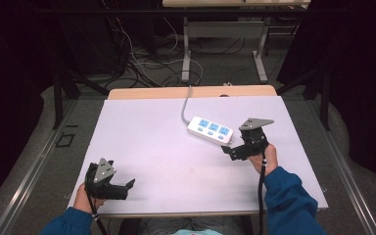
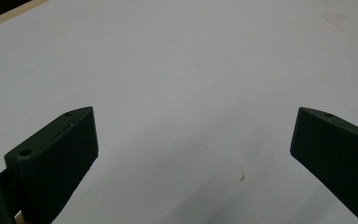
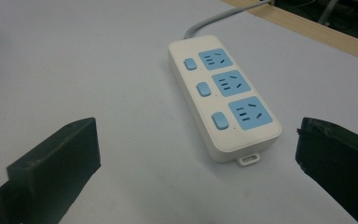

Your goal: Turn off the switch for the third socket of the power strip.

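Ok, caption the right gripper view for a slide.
Open right claw facing a white power strip with three blue sockets.

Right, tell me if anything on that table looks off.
Nothing stands out. The power strip lies flat and whole, slanted across the white table, with nothing plugged in. There is just a small brownish speck on the surface.
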Motion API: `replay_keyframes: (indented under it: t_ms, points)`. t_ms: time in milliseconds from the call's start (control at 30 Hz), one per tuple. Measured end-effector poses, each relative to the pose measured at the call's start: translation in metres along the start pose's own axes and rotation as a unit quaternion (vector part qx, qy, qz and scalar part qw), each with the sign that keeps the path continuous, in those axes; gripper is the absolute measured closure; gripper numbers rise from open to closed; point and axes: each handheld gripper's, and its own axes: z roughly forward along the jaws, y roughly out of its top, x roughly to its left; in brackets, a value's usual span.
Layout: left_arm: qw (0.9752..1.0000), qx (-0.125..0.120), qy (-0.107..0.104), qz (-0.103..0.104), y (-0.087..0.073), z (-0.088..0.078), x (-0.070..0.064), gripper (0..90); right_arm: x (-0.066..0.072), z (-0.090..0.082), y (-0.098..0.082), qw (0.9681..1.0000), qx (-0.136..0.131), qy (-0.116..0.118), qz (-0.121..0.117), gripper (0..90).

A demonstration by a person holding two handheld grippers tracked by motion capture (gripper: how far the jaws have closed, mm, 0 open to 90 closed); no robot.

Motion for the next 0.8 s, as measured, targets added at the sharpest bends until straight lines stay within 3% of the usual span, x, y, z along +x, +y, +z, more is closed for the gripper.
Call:
replay_keyframes:
  t_ms: [800]
  points:
    - [1.0000,-0.001,0.003,0.006,0.000,-0.001,0.001,0.8,0.012,-0.029,-0.037,0.9998,0.010,-0.018,-0.009,0.0]
